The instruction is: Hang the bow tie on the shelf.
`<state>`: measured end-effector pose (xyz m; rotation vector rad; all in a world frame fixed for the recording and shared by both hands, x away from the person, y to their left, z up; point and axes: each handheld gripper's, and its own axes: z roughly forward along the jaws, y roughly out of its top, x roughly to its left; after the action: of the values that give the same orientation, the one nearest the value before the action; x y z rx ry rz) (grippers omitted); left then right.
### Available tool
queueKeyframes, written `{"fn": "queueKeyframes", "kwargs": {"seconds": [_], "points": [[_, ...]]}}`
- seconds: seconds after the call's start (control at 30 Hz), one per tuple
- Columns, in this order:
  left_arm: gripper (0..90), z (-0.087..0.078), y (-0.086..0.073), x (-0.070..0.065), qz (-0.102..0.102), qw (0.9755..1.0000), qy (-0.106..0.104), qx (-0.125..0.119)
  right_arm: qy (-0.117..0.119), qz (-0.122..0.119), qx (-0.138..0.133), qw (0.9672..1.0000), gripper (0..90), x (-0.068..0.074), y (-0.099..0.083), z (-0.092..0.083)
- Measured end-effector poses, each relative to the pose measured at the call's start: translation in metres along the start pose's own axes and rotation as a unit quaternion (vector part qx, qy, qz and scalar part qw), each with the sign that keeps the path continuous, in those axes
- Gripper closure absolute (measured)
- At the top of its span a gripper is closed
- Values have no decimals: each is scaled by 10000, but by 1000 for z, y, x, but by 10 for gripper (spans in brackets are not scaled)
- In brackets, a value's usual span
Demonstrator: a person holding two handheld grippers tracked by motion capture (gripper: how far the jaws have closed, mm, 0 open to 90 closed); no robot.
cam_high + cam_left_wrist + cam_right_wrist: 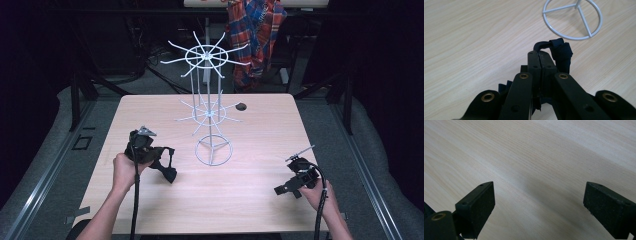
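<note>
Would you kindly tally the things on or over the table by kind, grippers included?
Grippers: 2, left gripper and right gripper
White wire rack: 1
Dark cloth piece, clamped in the left gripper: 1
Total: 4

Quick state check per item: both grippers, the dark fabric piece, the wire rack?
left gripper: shut on the dark fabric strip
dark fabric strip: pinched between the jaws, a loop sticking out past the tips
right gripper: open, jaws wide apart, nothing between them
white wire rack: upright on the table, hooks bare
plaid shirt: hanging behind the table
</note>
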<state>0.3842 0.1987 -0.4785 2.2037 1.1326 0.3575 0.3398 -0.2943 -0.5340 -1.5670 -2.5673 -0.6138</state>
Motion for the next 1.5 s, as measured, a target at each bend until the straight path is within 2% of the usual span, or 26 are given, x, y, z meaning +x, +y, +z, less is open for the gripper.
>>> {"fn": "queueKeyframes", "kwargs": {"seconds": [0.03,0.1,0.2,0.23,0.3,0.33,0.4,0.43,0.47,0.53,0.57,0.6,0.63,0.67,0.7,0.73,0.77,0.8,0.9,1.2,1.5], "points": [[888,-1,0,0,4,10000,21,-33,-80,-48,11,10000,99,0,0,1],[887,-6,2,1,10,9999,37,-112,-3,-116,109,9999,99,0,2,0],[888,-11,3,2,3,9994,64,-326,-51,-198,162,9997,98,-1,1,-2],[888,-12,3,2,0,9993,65,-365,-36,-114,65,9999,98,0,0,-2],[889,-15,5,2,49,9987,74,-503,-45,-138,65,9999,98,2,0,-2],[889,-16,5,2,68,9986,55,-513,-38,-58,-46,10000,97,4,-1,0],[889,-18,6,3,78,9984,41,-559,-11,-158,64,9999,97,4,1,-2],[889,-18,6,3,81,9982,33,-588,-16,-58,-78,10000,97,6,0,0],[889,-19,7,3,87,9980,40,-625,-25,-65,-74,9999,97,6,0,-1],[889,-23,8,4,77,9974,15,-715,-32,-223,119,9997,97,5,1,-3],[889,-24,9,4,83,9970,19,-765,-15,-66,-57,10000,97,6,0,-1],[889,-25,10,4,61,9969,4,-790,-26,-107,50,9999,96,5,0,-2],[889,-27,11,5,75,9965,-7,-830,-101,-73,23,9999,97,5,-1,-2],[889,-28,12,5,60,9961,-44,-874,-50,-132,63,9999,97,4,0,-3],[889,-28,13,5,58,9961,-53,-882,-51,-184,123,9997,97,2,0,-4],[889,-29,14,5,61,9959,-38,-905,-42,-76,31,10000,97,3,-1,-3],[889,-29,15,5,62,9957,-33,-926,-90,-105,100,9999,97,3,-1,-3],[889,-30,16,5,72,9957,-35,-926,-33,-47,36,10000,97,3,-2,-3],[889,-30,20,4,94,9952,-47,-970,-79,-119,123,9998,97,2,-2,-4],[889,-34,28,1,206,9937,-86,-1102,-59,-114,136,9998,97,3,-2,-5],[889,-39,37,1,234,9918,-162,-1246,-108,-125,169,9997,97,3,-3,-5]]}}
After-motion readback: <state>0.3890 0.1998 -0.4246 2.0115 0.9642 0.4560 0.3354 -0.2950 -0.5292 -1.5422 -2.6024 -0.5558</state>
